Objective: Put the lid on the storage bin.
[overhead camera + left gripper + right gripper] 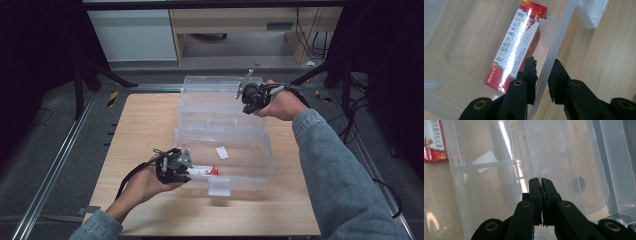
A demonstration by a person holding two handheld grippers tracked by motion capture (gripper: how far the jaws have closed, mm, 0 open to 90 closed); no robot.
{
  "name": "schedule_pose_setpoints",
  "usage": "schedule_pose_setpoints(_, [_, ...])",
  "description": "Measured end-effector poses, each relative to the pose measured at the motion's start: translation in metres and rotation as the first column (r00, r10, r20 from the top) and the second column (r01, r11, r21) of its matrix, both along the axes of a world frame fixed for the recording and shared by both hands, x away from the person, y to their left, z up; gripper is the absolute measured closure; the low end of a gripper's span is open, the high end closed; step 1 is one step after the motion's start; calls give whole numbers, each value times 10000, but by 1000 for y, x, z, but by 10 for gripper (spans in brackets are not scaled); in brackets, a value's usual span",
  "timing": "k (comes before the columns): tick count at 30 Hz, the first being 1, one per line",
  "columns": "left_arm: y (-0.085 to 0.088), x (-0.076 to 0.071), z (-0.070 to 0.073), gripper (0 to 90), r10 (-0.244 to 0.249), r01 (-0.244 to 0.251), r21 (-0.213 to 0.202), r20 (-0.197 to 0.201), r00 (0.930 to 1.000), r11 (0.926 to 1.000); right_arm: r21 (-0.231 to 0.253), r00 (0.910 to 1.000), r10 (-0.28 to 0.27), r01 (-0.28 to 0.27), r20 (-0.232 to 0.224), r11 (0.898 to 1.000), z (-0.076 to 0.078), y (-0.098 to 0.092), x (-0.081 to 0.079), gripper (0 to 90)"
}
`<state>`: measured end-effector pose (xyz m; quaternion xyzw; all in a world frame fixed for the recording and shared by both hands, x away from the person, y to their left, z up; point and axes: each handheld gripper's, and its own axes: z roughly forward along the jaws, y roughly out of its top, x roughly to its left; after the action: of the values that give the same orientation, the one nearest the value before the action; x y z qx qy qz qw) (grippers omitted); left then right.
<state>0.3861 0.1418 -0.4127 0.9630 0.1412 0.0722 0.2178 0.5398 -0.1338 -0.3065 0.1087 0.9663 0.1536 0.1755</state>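
A clear plastic box (pixel 225 150) stands open on the wooden table (pixel 145 125), its lid (pixel 215 95) raised at the far side. The left gripper (pixel 544 72) straddles the near wall of the box, one jaw inside and one outside, nearly closed on it. A red and white carton (pixel 516 45) lies on the box floor just beside that jaw. The right gripper (pixel 541 182) has its jaws pinched tight on a thin edge of the lid.
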Motion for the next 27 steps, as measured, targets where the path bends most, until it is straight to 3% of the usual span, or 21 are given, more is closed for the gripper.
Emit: schedule_pose_setpoints(27, [1,1,-2,759,242,-243,-183,-67,9997,9995,368,9991,321,-331,263,9988,18,-1,-42,899])
